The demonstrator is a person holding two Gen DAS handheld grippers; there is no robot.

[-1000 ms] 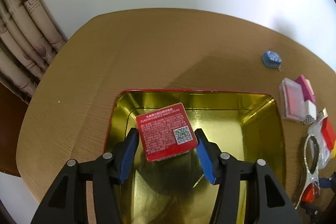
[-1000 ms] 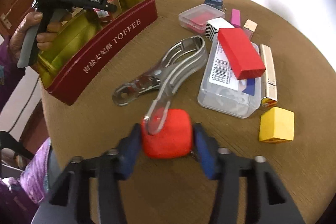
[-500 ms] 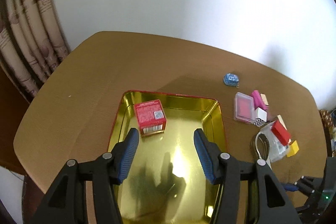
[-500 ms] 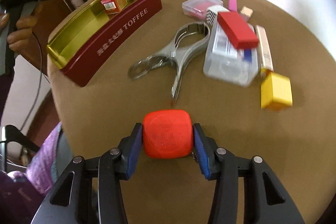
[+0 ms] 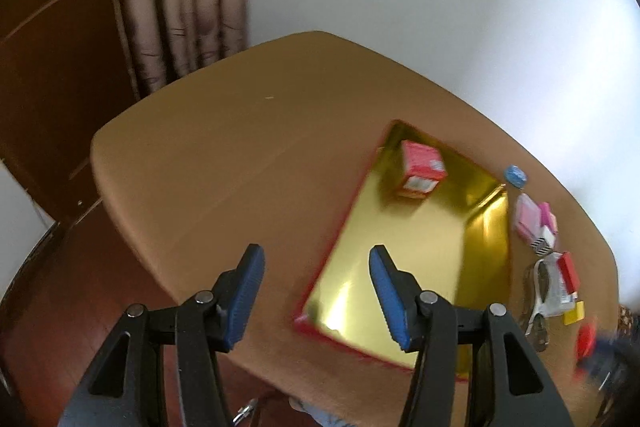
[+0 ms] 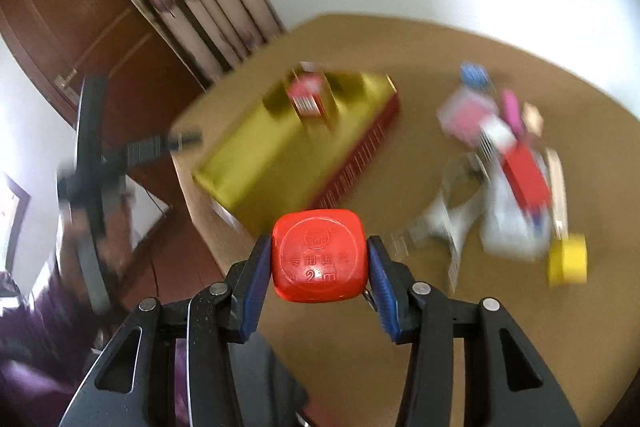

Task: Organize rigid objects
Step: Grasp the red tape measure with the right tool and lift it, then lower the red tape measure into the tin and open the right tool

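A: Right gripper (image 6: 318, 269), what's it got?

B: Jaws clamped on the red tape measure (image 6: 319, 255), one pad on each side, lifted above the near edge of the table (image 6: 400, 367).

A: Where's the target from there?

B: The gold tin (image 6: 256, 163) lies ahead and slightly left of the jaws, long axis running away toward upper right. A red box (image 6: 306, 99) sits at its far end; the near half looks free.

A: Left gripper (image 5: 316, 293)?

B: Jaws wide, nothing between them, hovering off the tin's near-left corner. The right is the loaded one, so I'd guess a short forward-left carry and drop. Frames are blurry.
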